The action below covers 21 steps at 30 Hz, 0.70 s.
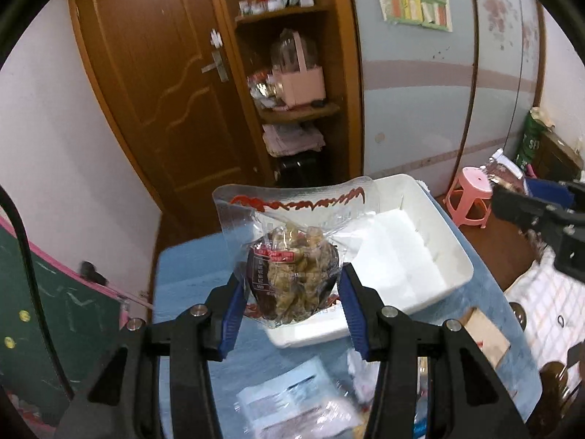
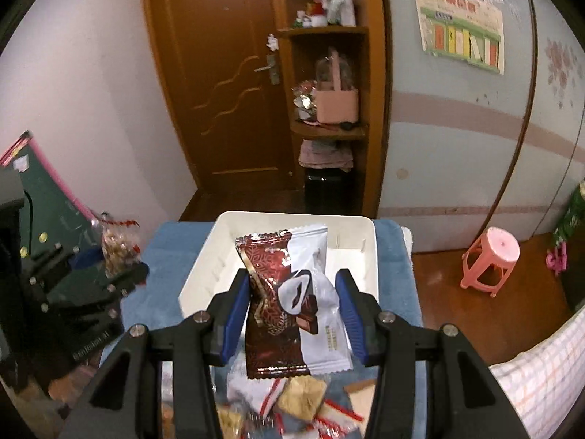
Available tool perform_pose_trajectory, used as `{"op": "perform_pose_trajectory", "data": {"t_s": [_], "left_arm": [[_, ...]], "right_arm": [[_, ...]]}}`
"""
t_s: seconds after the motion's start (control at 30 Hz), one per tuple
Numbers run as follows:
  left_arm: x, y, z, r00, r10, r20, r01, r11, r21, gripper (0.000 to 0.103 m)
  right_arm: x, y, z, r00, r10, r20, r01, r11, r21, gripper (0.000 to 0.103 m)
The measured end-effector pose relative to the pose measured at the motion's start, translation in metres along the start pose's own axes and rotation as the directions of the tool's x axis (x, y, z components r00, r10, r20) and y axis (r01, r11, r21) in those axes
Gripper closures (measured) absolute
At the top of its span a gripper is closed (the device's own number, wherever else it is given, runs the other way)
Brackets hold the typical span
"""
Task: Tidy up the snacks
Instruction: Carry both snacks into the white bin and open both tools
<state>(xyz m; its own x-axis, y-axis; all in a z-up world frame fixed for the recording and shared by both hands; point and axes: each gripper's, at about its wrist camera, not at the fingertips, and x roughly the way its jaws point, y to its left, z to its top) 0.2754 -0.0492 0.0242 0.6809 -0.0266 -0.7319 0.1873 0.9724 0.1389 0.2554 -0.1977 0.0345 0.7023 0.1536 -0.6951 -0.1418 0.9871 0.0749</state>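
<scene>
I'm facing a brown wooden door set in a pale wall. Right of it stands a wooden corner shelf stacked with clutter, then a blue-grey wardrobe with a poster taped on. A pink plastic stool sits on the dark wooden floor. A green chalkboard leans at left.

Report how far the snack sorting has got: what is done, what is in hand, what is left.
Done: nothing that shows; the white tray looks bare where visible.
In hand: the left gripper clamps a clear bag of brown snacks; the right gripper clamps a dark red and white wrapped bar. Both are lifted in front of the tray.
Left: placing these two, then the loose packets still on the blue cloth.
</scene>
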Motion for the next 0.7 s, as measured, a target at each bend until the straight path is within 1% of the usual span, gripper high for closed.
{"op": "perform_pose_trajectory", "data": {"t_s": [0.13, 0.2, 0.23, 0.27, 0.33, 0.4, 0.47, 0.57, 0.7], "left_arm": [[0.052, -0.008, 0.003, 0.998, -0.030, -0.049, 0.029, 0.999, -0.016, 0.054], [0.073, -0.011, 0.001, 0.996, -0.048, -0.073, 0.046, 0.999, -0.026, 0.053], [0.081, -0.012, -0.001, 0.995, -0.064, -0.077, 0.062, 0.998, -0.030, 0.049], [0.087, -0.013, -0.003, 0.993, -0.085, -0.081, 0.083, 0.996, -0.030, 0.035], [0.098, -0.014, -0.007, 0.990, -0.116, -0.087, 0.113, 0.993, -0.039, 0.017], [0.103, -0.014, -0.012, 0.989, -0.119, -0.085, 0.115, 0.992, -0.054, 0.017], [0.111, -0.013, -0.017, 0.986, -0.121, -0.113, 0.114, 0.991, -0.067, 0.017], [0.111, -0.011, -0.028, 0.979, -0.148, -0.142, 0.137, 0.987, -0.087, 0.017], [0.099, -0.006, -0.037, 0.984, -0.130, -0.125, 0.118, 0.988, -0.103, 0.015]], "right_arm": [[0.055, -0.002, -0.005, 0.997, -0.038, -0.064, 0.038, 0.999, 0.007, 0.054], [0.078, -0.004, -0.011, 0.993, -0.043, -0.109, 0.045, 0.999, 0.025, 0.054], [0.089, -0.007, -0.013, 0.991, -0.035, -0.130, 0.041, 0.998, 0.040, 0.053], [0.101, -0.011, -0.016, 0.989, -0.017, -0.144, 0.026, 0.998, 0.063, 0.053], [0.119, -0.019, -0.024, 0.986, 0.019, -0.168, 0.002, 0.992, 0.124, 0.053], [0.135, -0.029, -0.033, 0.976, 0.057, -0.211, -0.014, 0.980, 0.198, 0.051], [0.144, -0.033, -0.039, 0.967, 0.068, -0.244, -0.012, 0.975, 0.223, 0.051], [0.145, -0.031, -0.047, 0.966, 0.042, -0.256, 0.011, 0.979, 0.202, 0.051], [0.133, -0.028, -0.051, 0.973, 0.032, -0.229, 0.008, 0.985, 0.174, 0.051]]}}
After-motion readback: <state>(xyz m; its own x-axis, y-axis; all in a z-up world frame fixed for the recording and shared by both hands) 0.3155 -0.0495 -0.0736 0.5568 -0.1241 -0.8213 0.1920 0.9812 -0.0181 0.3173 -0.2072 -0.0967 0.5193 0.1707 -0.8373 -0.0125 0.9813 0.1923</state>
